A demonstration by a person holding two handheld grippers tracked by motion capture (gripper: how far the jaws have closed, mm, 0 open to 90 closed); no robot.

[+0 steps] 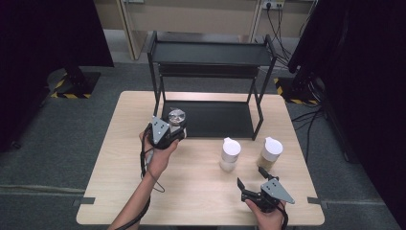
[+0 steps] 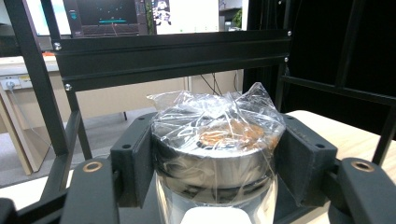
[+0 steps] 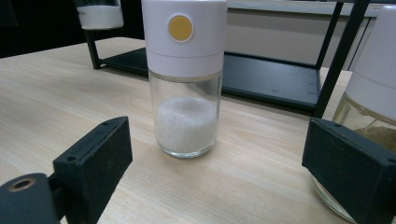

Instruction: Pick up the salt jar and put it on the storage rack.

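Table (image 1: pixel 119 191): light wood top, standing on grey carpet. We count on it one rack and two shakers; a third jar is held above it.

Rack (image 1: pixel 210 52): black metal, two tiers, set at the far middle of the table. Its lower shelf (image 1: pixel 215 120) lies low over the table top; the upper tray sits on four thin legs. In the left gripper view we see its crossbars just ahead of the held jar.

Left gripper (image 1: pixel 167 132): held in the person's left hand, at the front left corner of the rack. In its own view we see both black jaws pressed against the sides of a jar, one on each flank, pinching it.

Right gripper (image 1: pixel 251 179): held in the person's right hand at the near right edge of the table. Its jaws stand spread with nothing between the pads; in its own view they frame the white-filled shaker, which stands farther off on the table, untouched.

Jar (image 2: pixel 217 149): glass body, metal lid, with crinkled clear plastic wrap over the top. We find it upright in the left gripper's grip, just beside the rack's lower shelf.

White-filled shaker (image 3: pixel 186 74): white cap with a yellow dot, clear glass, white grains in the lower part. It stands upright before the rack.

Brown-filled shaker (image 1: pixel 269 152): same white cap, just right of the first, apart from it.
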